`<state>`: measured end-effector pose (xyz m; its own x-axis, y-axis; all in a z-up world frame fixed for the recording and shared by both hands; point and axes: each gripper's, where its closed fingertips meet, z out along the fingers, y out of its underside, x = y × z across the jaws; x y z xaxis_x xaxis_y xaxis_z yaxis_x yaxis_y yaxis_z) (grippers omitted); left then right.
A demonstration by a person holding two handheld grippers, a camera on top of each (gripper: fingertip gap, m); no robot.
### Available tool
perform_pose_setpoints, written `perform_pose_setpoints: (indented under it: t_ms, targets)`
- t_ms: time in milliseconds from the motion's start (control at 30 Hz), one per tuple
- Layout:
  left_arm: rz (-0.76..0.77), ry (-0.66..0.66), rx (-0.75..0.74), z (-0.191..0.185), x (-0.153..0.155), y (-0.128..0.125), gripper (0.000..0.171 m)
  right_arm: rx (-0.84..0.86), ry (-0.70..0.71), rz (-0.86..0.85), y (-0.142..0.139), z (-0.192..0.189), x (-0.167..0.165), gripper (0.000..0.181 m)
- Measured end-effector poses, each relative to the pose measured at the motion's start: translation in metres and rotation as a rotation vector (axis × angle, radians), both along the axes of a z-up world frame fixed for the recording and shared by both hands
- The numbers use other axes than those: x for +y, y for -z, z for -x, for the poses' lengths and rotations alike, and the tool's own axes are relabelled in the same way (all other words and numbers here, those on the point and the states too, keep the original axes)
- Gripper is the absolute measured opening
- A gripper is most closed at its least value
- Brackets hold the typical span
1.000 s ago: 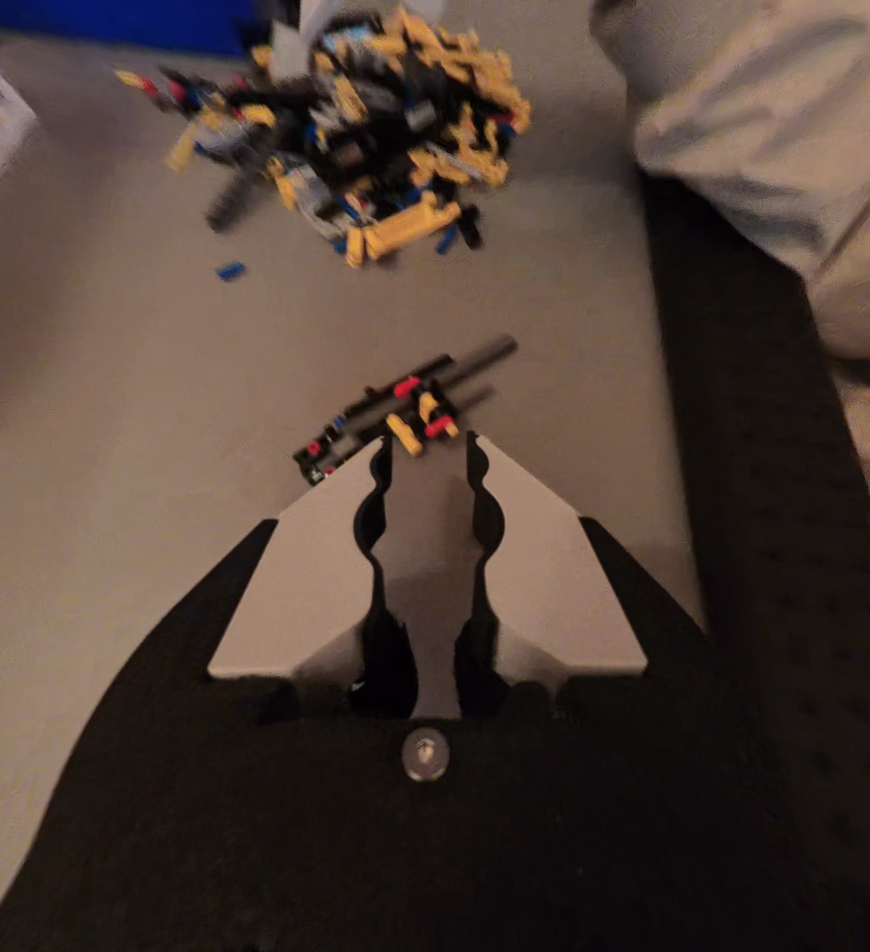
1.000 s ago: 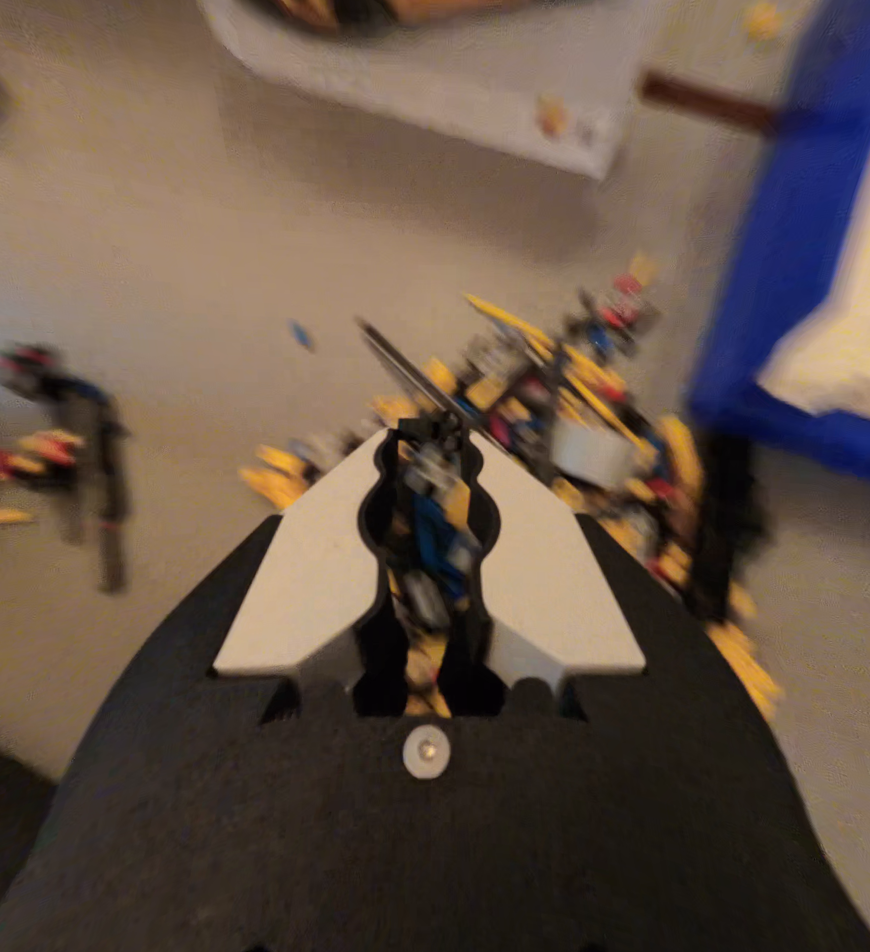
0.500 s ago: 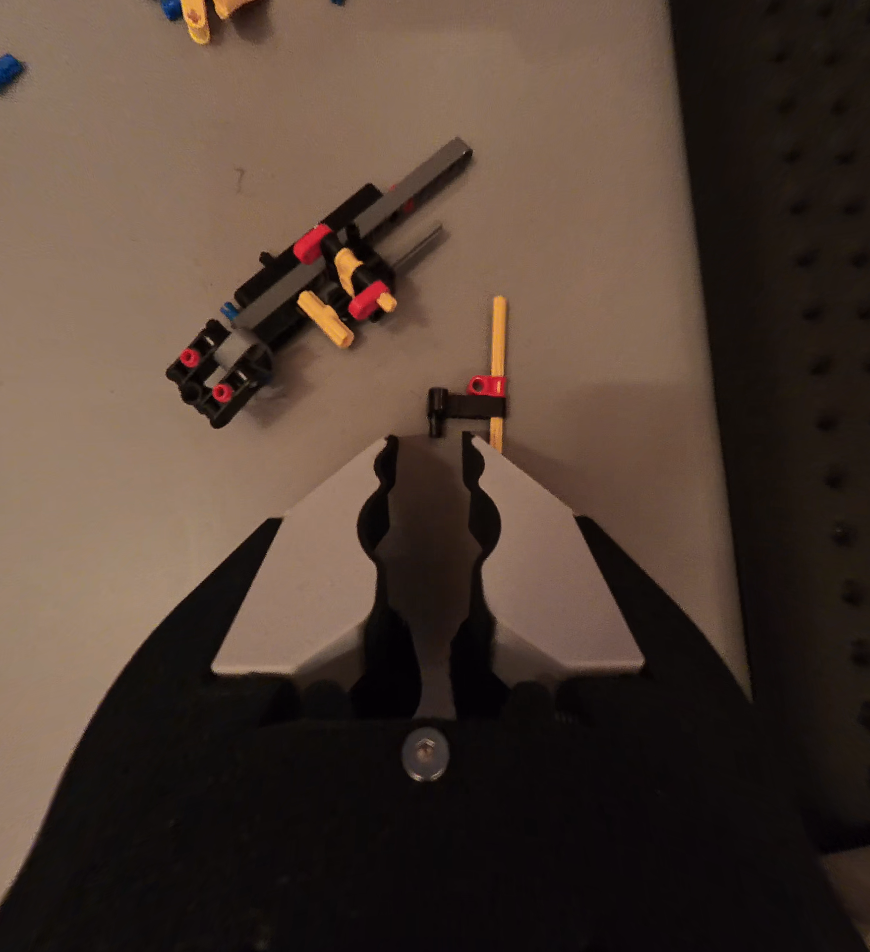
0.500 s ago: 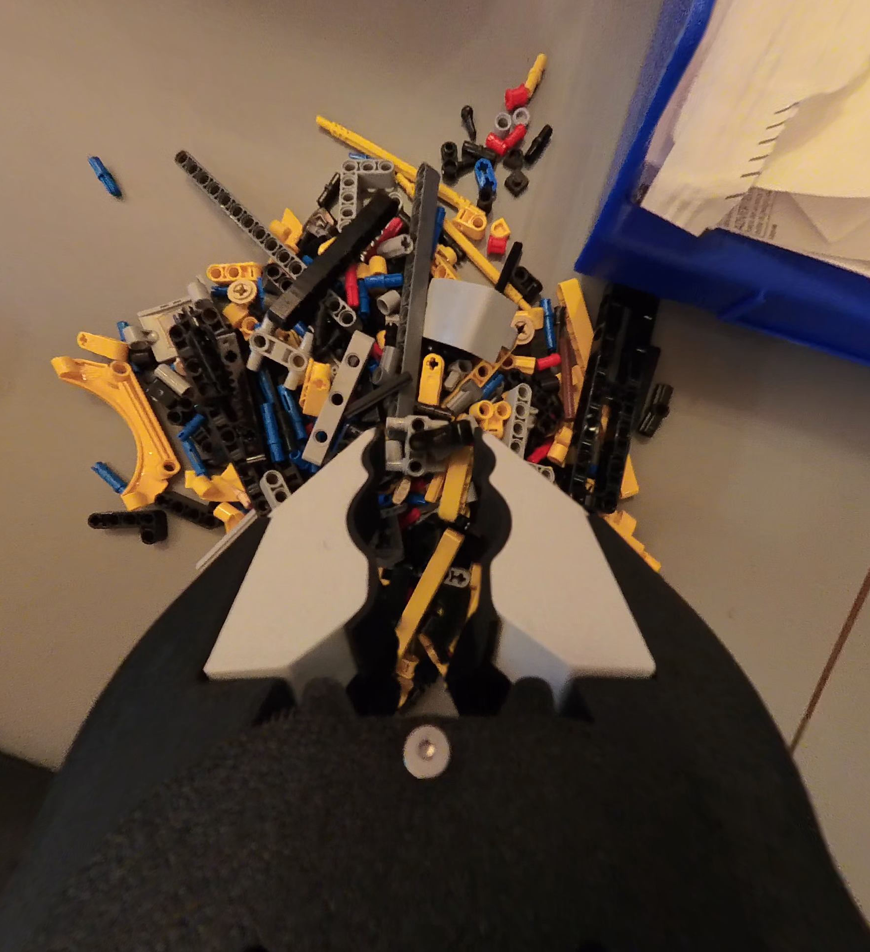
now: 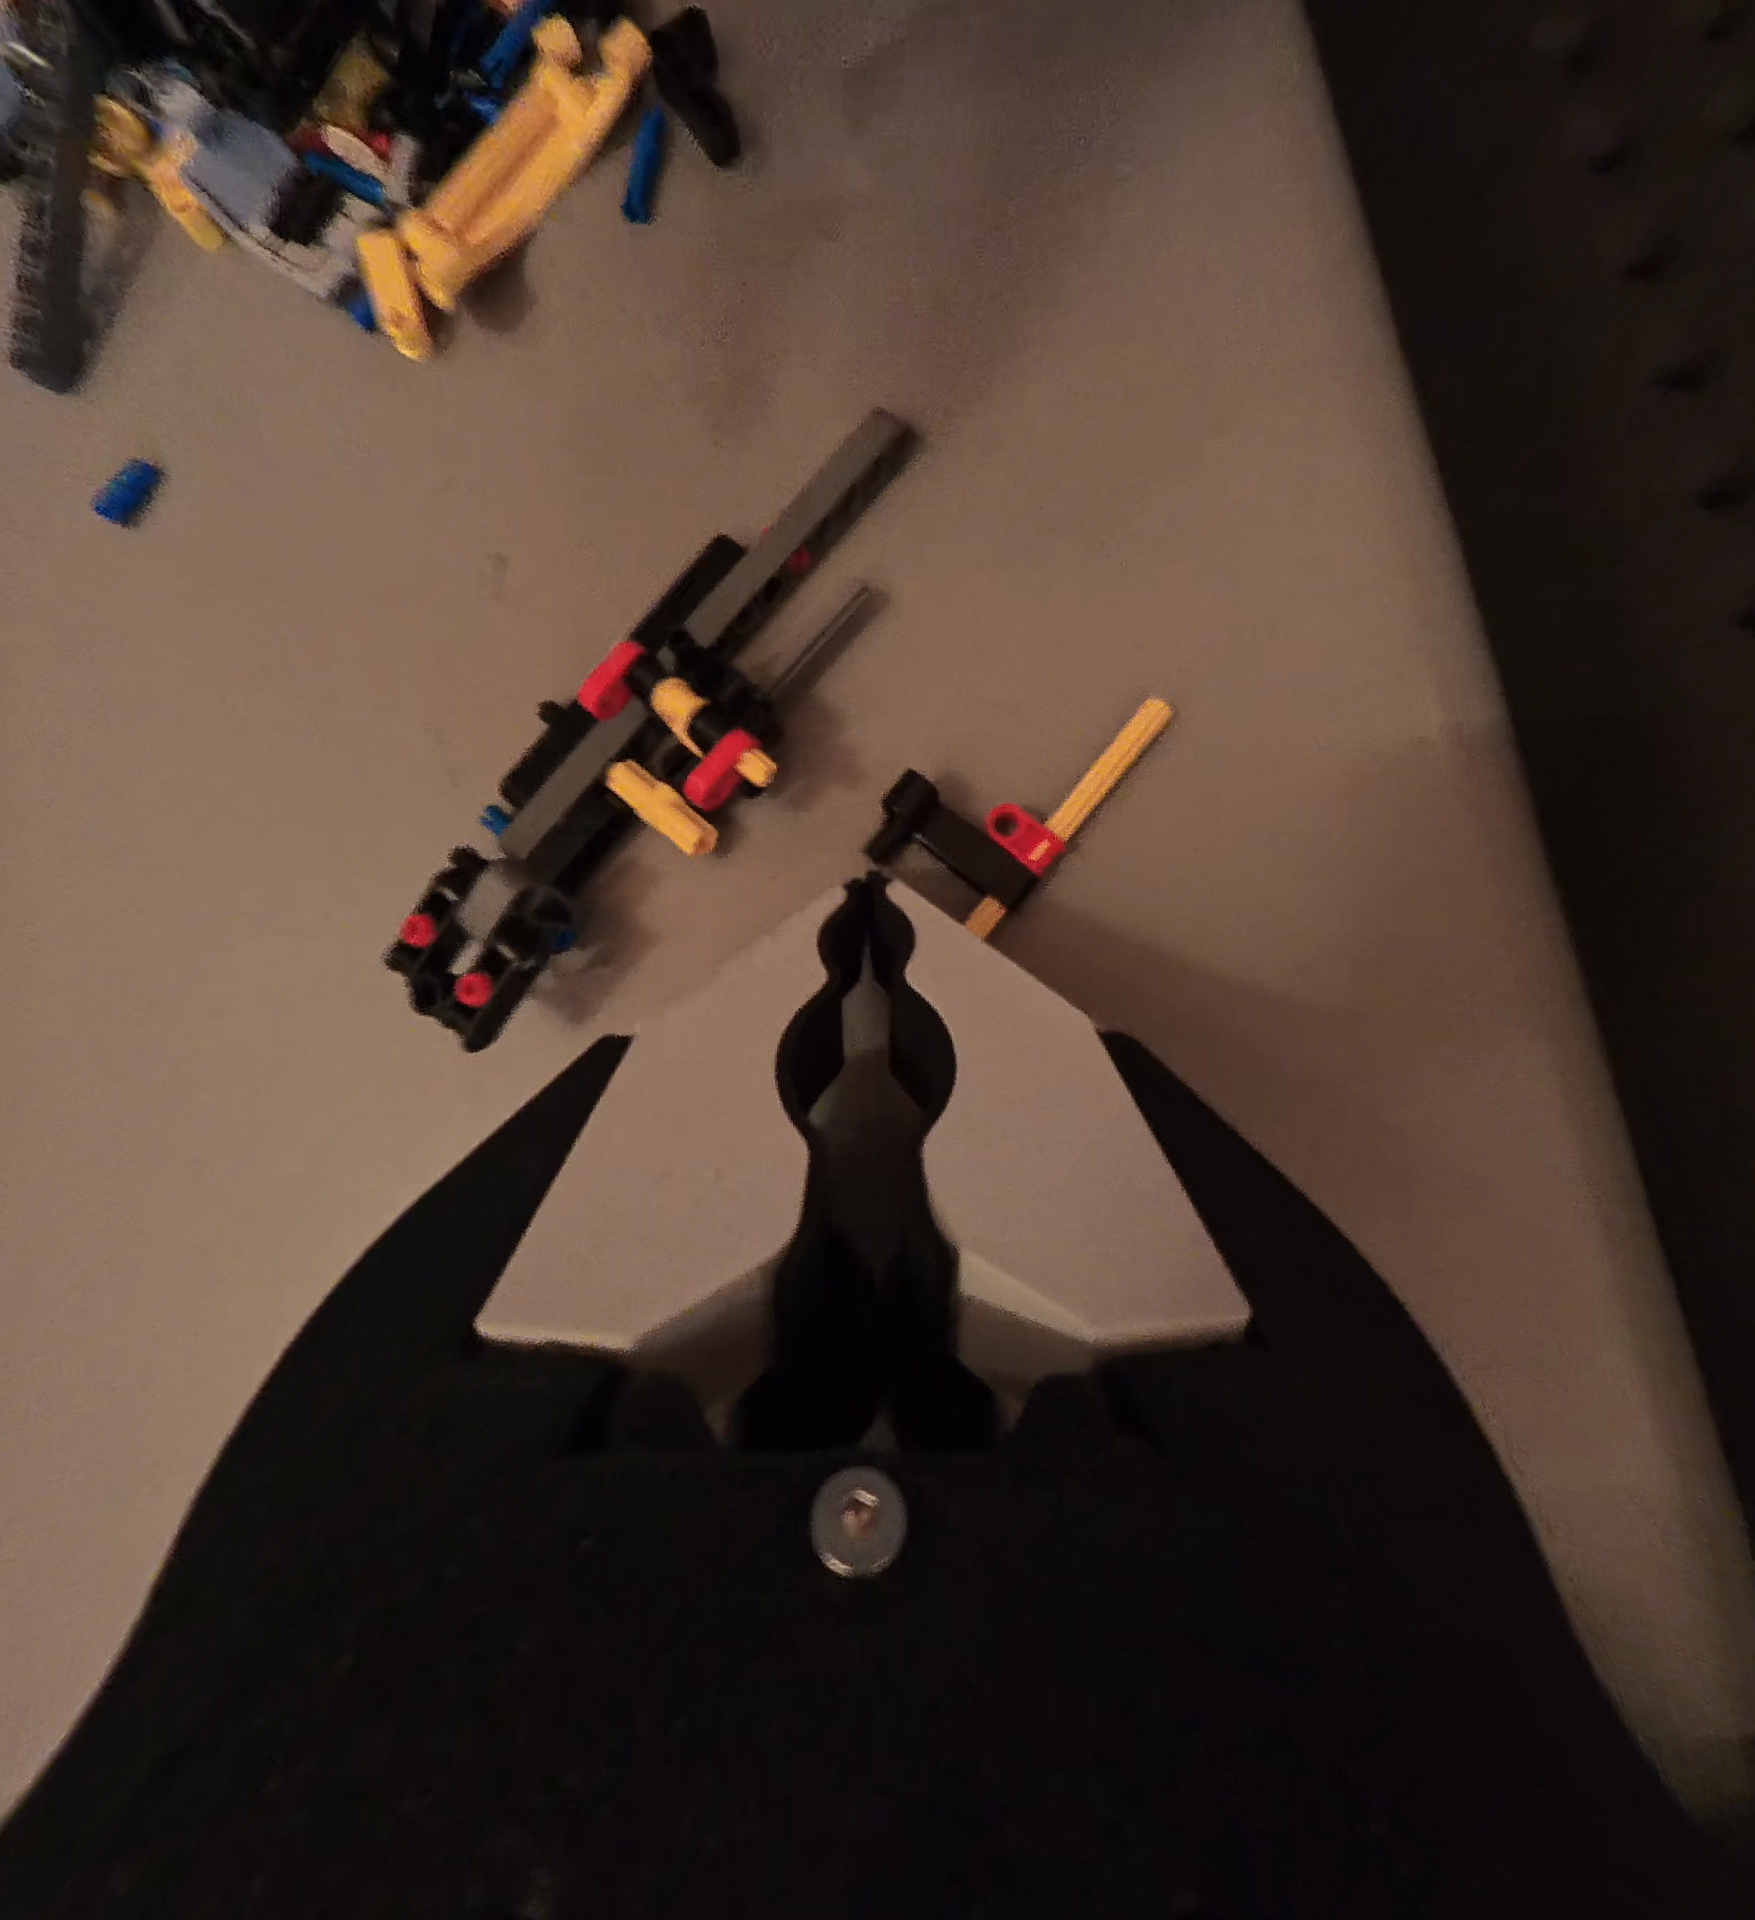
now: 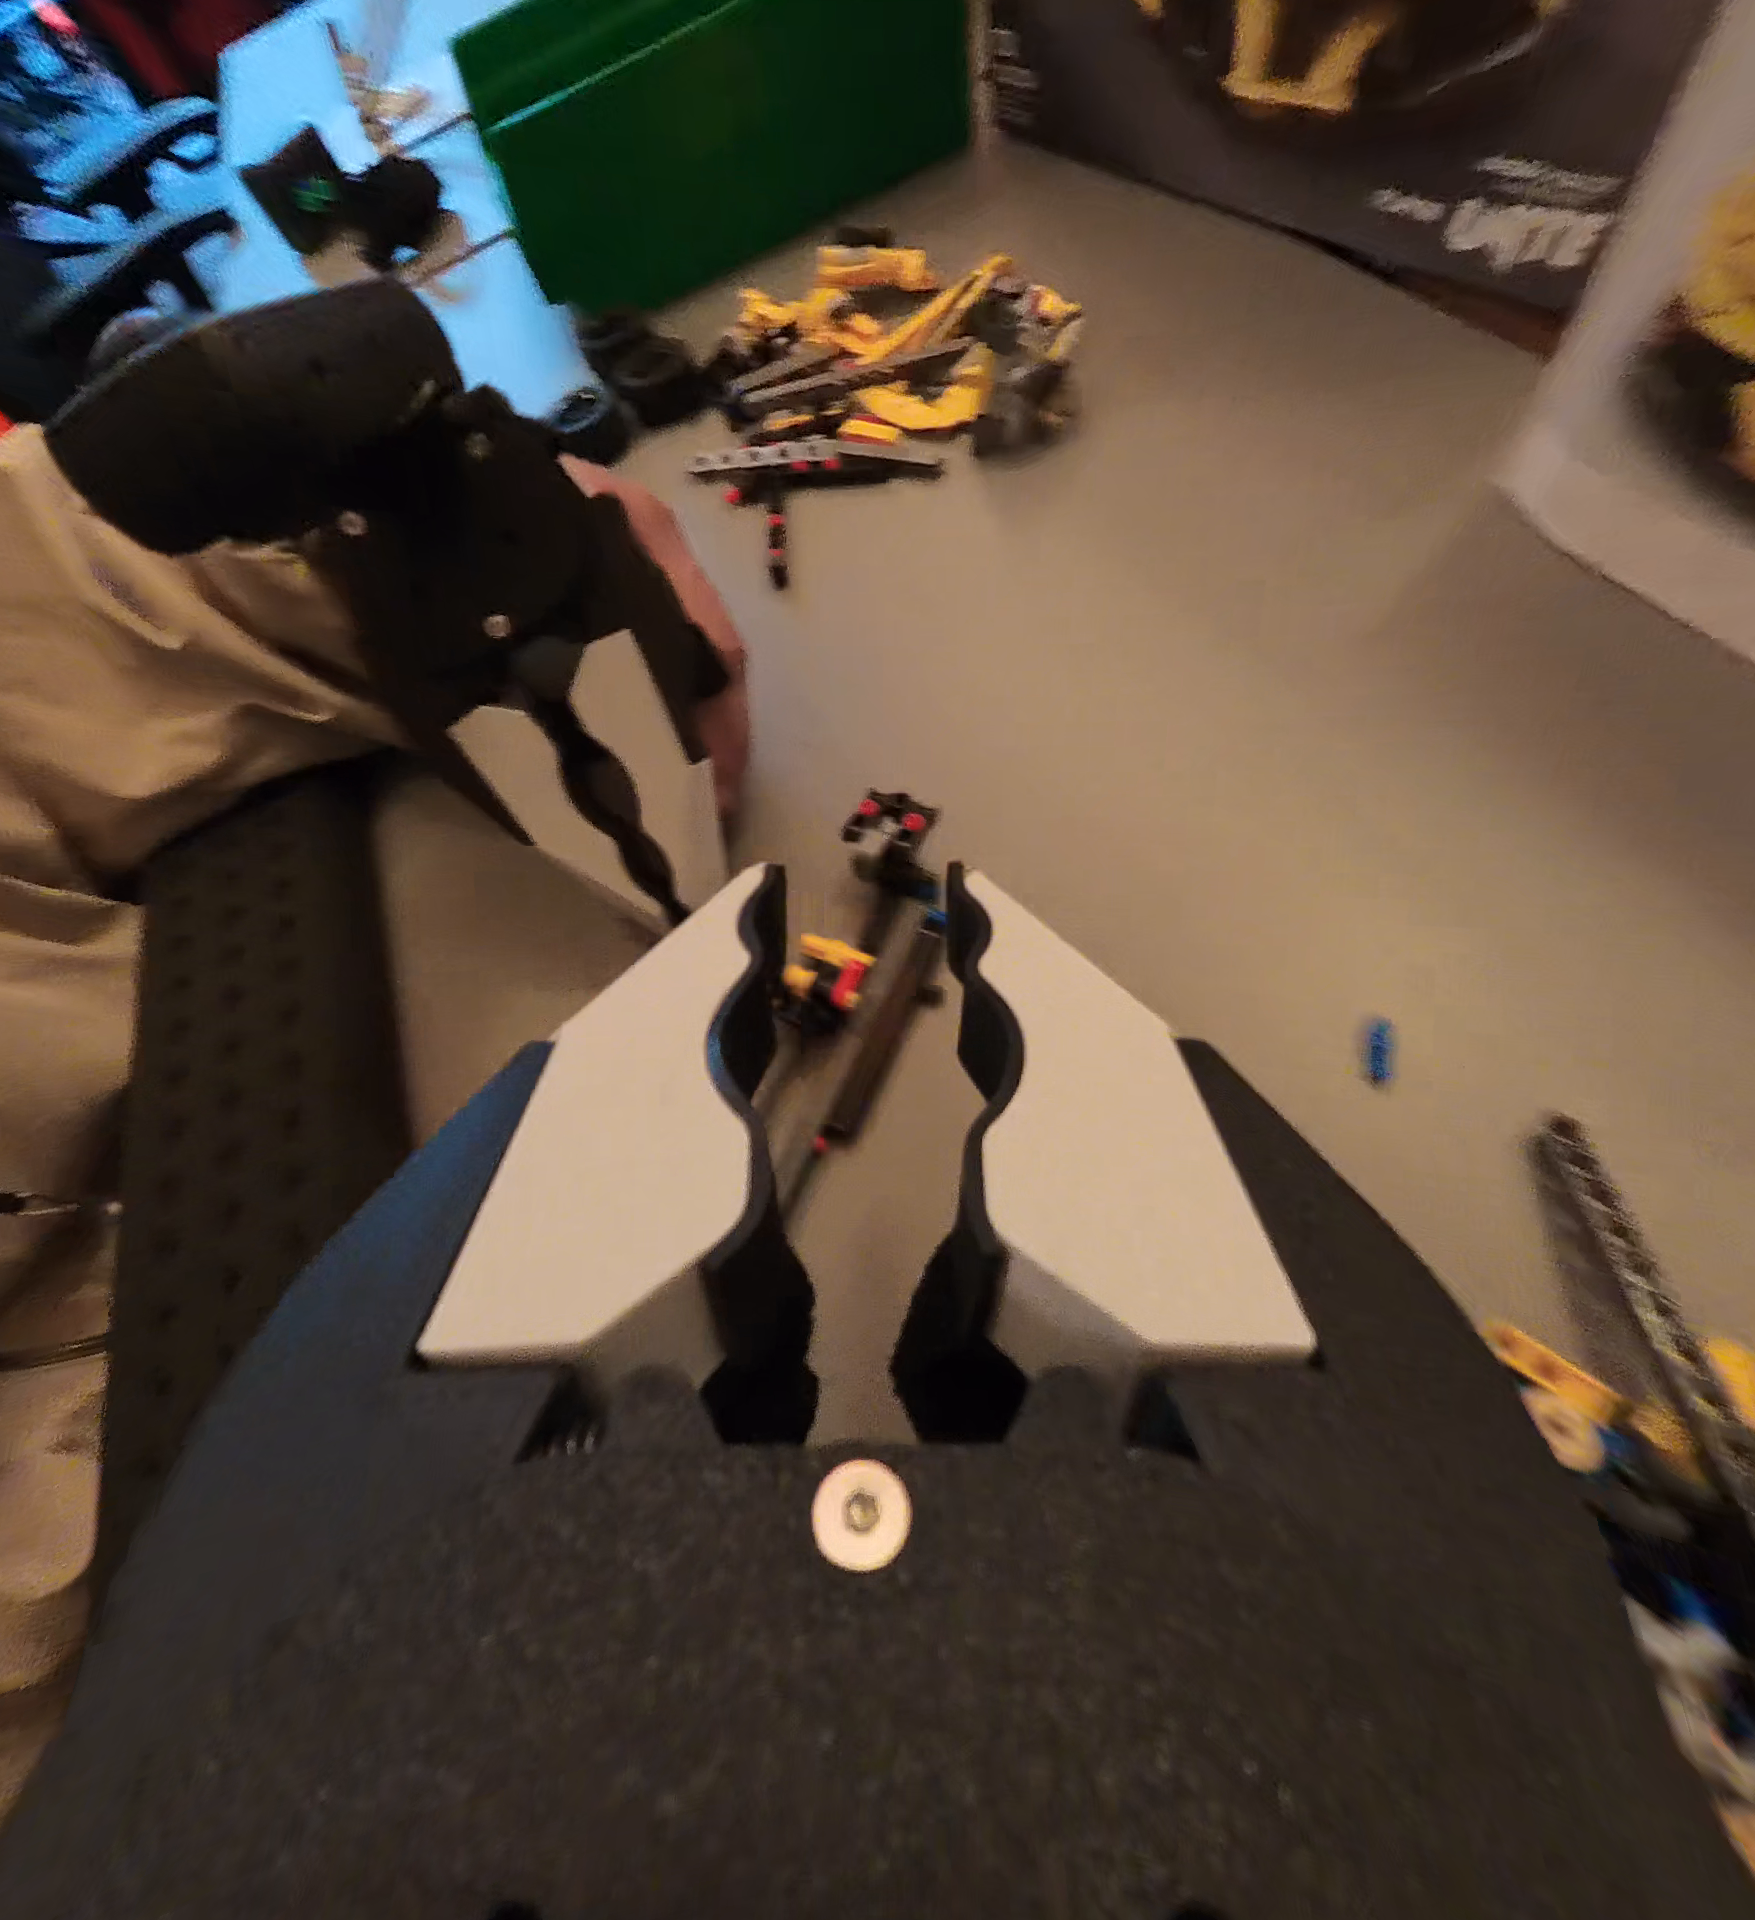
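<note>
Left wrist view shows the left gripper (image 5: 868, 883) low over a grey desk (image 5: 229, 727), its jaws clenched with the tips meeting on nothing. Just beyond the tips, near the desk's right edge, lies a small piece (image 5: 998, 831): a yellow rod through a black and red connector. Beside it sits a longer black and grey assembly (image 5: 644, 748). A pile of loose parts (image 5: 333, 156) fills the far left corner. Right wrist view shows the right gripper (image 6: 862, 883) released, jaws apart above that assembly (image 6: 873, 997).

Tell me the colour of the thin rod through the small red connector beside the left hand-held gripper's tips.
Yellow rod, clearest in the left wrist view.
</note>
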<state>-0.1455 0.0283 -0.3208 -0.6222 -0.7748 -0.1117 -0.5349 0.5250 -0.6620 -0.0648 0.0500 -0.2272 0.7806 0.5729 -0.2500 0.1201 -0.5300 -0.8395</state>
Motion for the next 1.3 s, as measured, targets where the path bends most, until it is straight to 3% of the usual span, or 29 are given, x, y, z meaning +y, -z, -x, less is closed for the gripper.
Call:
perform_pose_setpoints:
  t_ms: [167,333,400,500,600,667,767,933,1033,1300]
  targets:
    - [0.073,-0.071,-0.19,-0.012,0.013,-0.044,0.0,0.168,-0.075,0.122,0.02,0.036,-0.003,0.033]
    - [0.154,-0.141,-0.117,-0.007,0.025,-0.04,0.0,-0.188,-0.315,0.195,0.071,0.078,-0.041,0.028]
    - [0.108,-0.172,-0.102,-0.008,0.035,-0.031,0.0,-0.315,-0.318,0.188,0.086,0.078,-0.037,0.028]
    - [0.073,-0.188,-0.092,-0.01,0.039,-0.024,0.0,-0.28,-0.328,0.206,0.09,0.089,-0.033,0.024]
    - [0.097,-0.228,-0.092,-0.014,0.039,-0.026,0.0,-0.347,-0.301,0.193,0.094,0.086,-0.028,0.009]
    - [0.142,-0.307,-0.115,-0.02,0.048,-0.034,0.0,-0.426,-0.267,0.157,0.094,0.076,-0.024,0.01]
    - [0.321,-0.423,-0.161,-0.029,0.059,-0.055,0.009,-0.456,-0.167,0.013,0.073,0.063,-0.006,0.009]
    - [0.646,-0.445,-0.33,-0.036,0.058,-0.108,0.032,-0.533,0.106,-0.416,-0.007,0.039,0.019,0.009]
    - [0.793,-0.406,-0.412,-0.036,0.048,-0.135,0.032,-0.588,0.199,-0.572,-0.034,0.036,0.019,0.009]
    - [0.885,-0.356,-0.447,-0.039,0.033,-0.143,0.007,-0.622,0.294,-0.715,-0.054,0.04,0.017,0.009]
